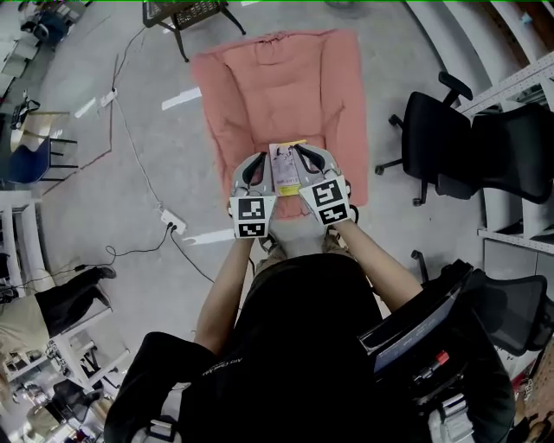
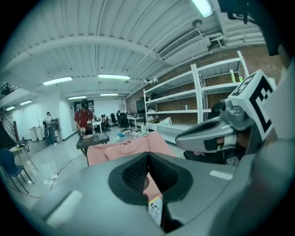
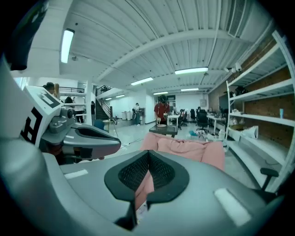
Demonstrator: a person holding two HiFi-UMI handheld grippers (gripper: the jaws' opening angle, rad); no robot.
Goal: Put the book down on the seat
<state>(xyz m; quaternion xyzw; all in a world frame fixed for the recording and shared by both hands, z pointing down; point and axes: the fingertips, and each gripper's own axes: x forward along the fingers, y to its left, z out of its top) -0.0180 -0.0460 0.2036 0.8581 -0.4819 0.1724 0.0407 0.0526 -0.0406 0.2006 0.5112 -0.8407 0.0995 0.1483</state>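
A thin book point(image 1: 285, 169) with a pale cover and a yellow patch hangs above the pink padded seat point(image 1: 277, 86) that lies on the floor. My left gripper point(image 1: 259, 166) is shut on the book's left edge and my right gripper point(image 1: 307, 159) is shut on its right edge. In the left gripper view the jaws point(image 2: 148, 161) are closed, with a corner of the book point(image 2: 156, 209) below them and the seat point(image 2: 122, 150) beyond. In the right gripper view the gripper point(image 3: 148, 161) is closed too, and a strip of the book point(image 3: 140, 209) shows under it.
Black office chairs point(image 1: 450, 147) and metal shelving point(image 1: 519, 86) stand to the right. A power strip point(image 1: 170, 221) with cables lies on the floor at the left, and a blue chair point(image 1: 26, 156) stands further left. A small black table point(image 1: 186, 13) is behind the seat. A person in red point(image 2: 84, 117) stands far off.
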